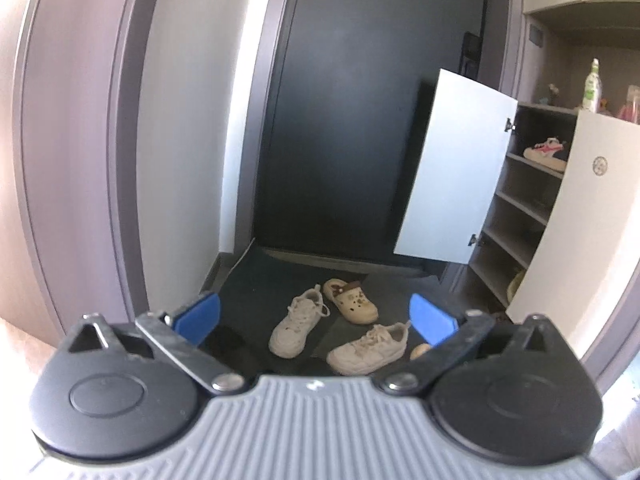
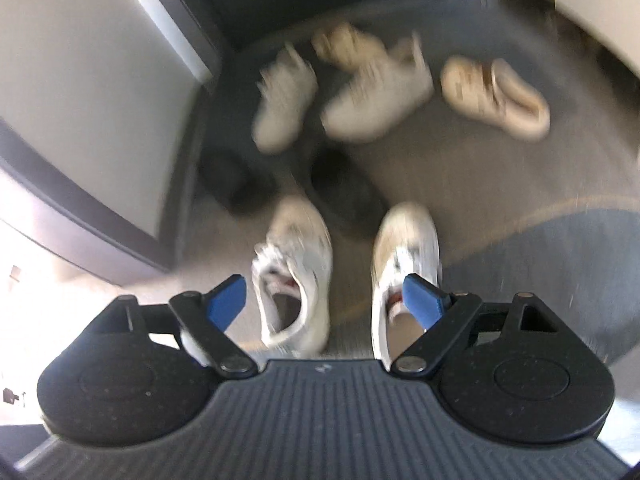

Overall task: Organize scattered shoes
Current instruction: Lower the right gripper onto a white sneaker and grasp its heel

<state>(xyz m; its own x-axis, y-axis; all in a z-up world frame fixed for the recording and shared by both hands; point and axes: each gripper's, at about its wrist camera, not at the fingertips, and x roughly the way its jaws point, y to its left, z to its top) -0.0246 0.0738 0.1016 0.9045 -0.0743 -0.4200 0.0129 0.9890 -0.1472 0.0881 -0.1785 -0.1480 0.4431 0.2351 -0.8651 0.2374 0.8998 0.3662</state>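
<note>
Fingers, left: left gripper [image 1: 316, 320] spread wide with nothing between its blue fingers [image 1: 198, 318]; it looks level-ish across the entryway floor toward the dark door [image 1: 360, 120].
Fingers, right: right gripper [image 2: 324, 300] also apart and empty, tilted steeply down; its view is blurred.
Shoes on the floor: in the left view, a white sneaker [image 1: 298, 330] at 6 o'clock of the frame centre, a second white sneaker [image 1: 368, 350] just to its 3 o'clock, and a cream clog [image 1: 350, 300] at 12 o'clock of that pair. In the right view, a second clog [image 2: 496, 96] lies at 2 o'clock, and two dark shoes [image 2: 240, 184] near centre.
Worn shoes: the white pair [image 2: 296, 264] at 6 o'clock in the right view appears to be on the person's own feet, so likely not part of the job.
Destination: open shoe cabinet [image 1: 520, 208] at 3 o'clock, with a pink-and-white shoe [image 1: 546, 154] on an upper shelf.
Step in hand: by my judgement, between pickups and choosing the next shoe.
Next move: lower a gripper over one sneaker, close on its collar or heel, carry it to a free shelf.
Writing: none legible; a round emblem [image 1: 600, 166] on the near cabinet door and the bottle [image 1: 592, 86] label are too small to read.
</note>
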